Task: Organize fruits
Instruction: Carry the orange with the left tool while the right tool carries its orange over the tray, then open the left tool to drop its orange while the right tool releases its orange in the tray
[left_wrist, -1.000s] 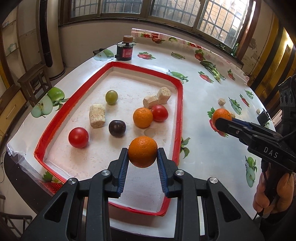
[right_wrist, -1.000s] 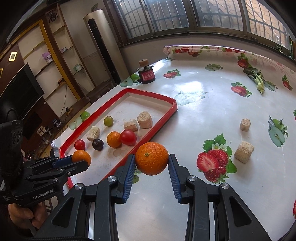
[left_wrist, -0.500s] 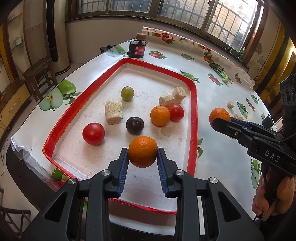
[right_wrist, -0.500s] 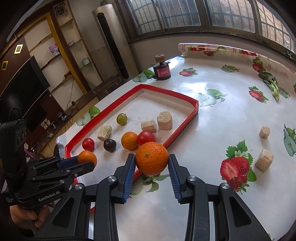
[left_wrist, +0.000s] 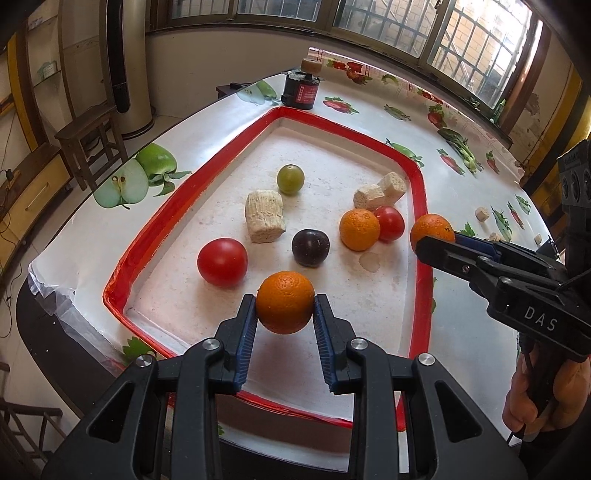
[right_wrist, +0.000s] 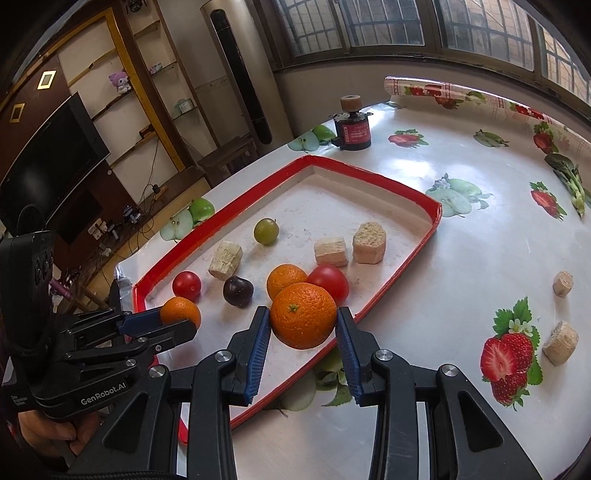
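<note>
My R orange (right_wrist: 303, 315) hides part of the tray orange (right_wrist: 286, 278) behind it; R hand (left_wrist: 535, 402) cut off by frame edge.

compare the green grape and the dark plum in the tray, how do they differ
The grape is pale green; the plum is dark purple, almost black. The grape looks smaller and lies farther from the grippers, past the plum. Both are round, loose on the tray floor, and ungripped.

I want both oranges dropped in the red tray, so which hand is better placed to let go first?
Left, probably. The left tongs hold their orange over the red tray floor; the right tongs' orange hangs by the tray's rim.
</note>
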